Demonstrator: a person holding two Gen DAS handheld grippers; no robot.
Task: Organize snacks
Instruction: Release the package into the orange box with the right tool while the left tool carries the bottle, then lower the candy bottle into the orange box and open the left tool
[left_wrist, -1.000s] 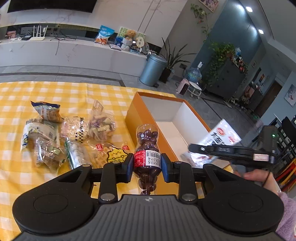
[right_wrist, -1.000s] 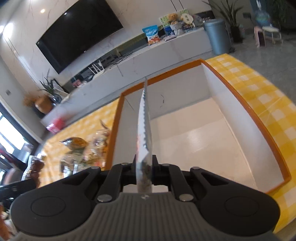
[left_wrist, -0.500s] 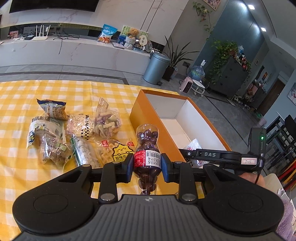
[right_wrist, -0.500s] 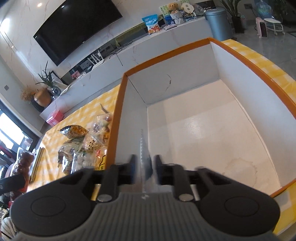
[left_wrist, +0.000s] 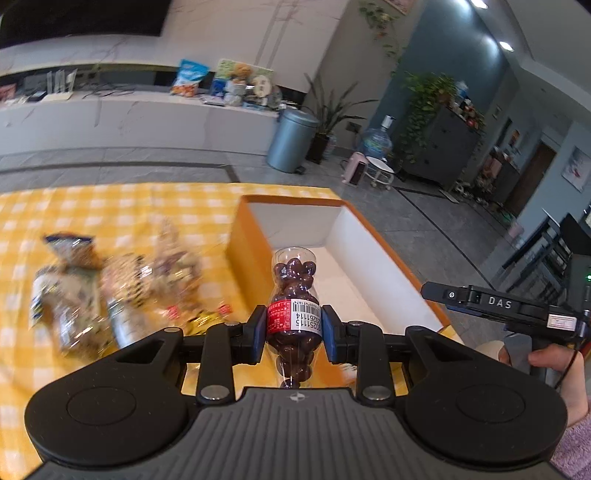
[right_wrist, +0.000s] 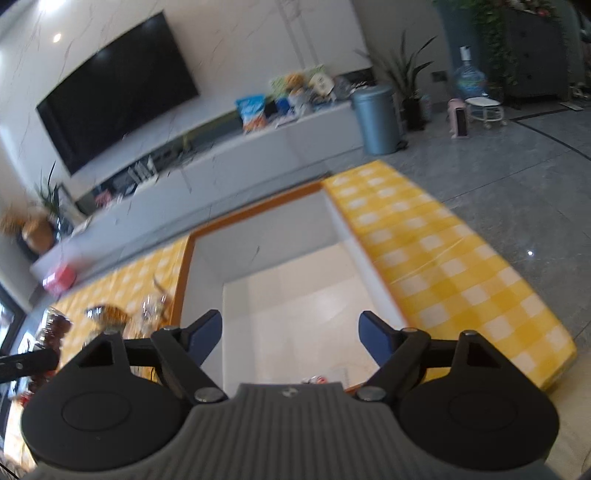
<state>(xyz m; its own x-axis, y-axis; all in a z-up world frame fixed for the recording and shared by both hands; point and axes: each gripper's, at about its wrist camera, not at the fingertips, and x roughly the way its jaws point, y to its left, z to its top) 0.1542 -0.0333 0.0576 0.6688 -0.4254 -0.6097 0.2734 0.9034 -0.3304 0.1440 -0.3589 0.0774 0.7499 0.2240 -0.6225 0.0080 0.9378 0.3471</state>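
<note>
Your left gripper (left_wrist: 294, 334) fingers clamp the bottle (left_wrist: 294, 317) at its labelled waist, above the box (left_wrist: 384, 273) near the table's right edge | rigid, smooth plastic, probably light: hold mid-body | right gripper (right_wrist: 290, 330) fingers apart, empty.

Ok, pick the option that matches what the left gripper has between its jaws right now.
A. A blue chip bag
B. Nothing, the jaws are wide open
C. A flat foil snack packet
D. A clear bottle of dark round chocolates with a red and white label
D: in the left wrist view the left gripper is shut on the clear bottle, clamped at its red and white barcode label, above the orange box.
</note>
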